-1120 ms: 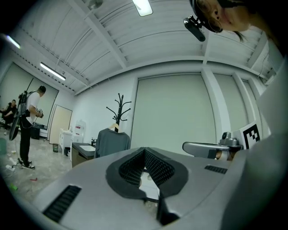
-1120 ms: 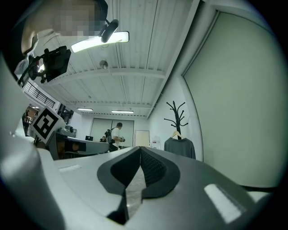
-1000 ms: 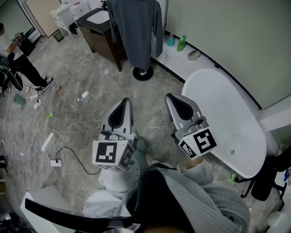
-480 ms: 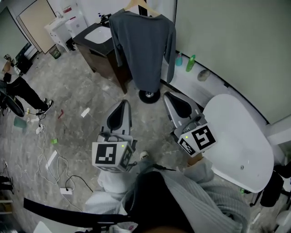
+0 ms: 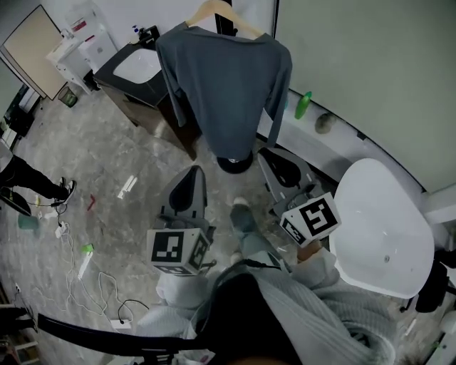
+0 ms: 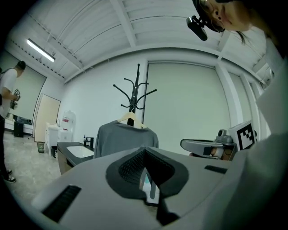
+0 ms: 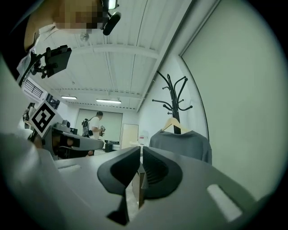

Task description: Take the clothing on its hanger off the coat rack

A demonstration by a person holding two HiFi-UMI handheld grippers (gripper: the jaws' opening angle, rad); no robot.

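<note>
Sweater [image 5: 224,85] on hanger [image 5: 206,10] hangs ahead, apart from closed, empty fingers [image 5: 187,191] of left gripper [image 5: 194,172] and right gripper [image 5: 267,153]

The person wears a pale grey ribbed knit top with a loose, wrinkled sleeve [image 5: 324,303], and blue-grey trousers [image 5: 255,241] above a light-toed shoe [image 5: 240,208]. The left gripper [image 5: 194,175] and the right gripper [image 5: 273,160] each have a smooth grey plastic shell that narrows to dark, finely ribbed pads. Each carries a white cube printed with black square markers: the left marker cube [image 5: 177,249] and the right marker cube [image 5: 311,219]
</note>
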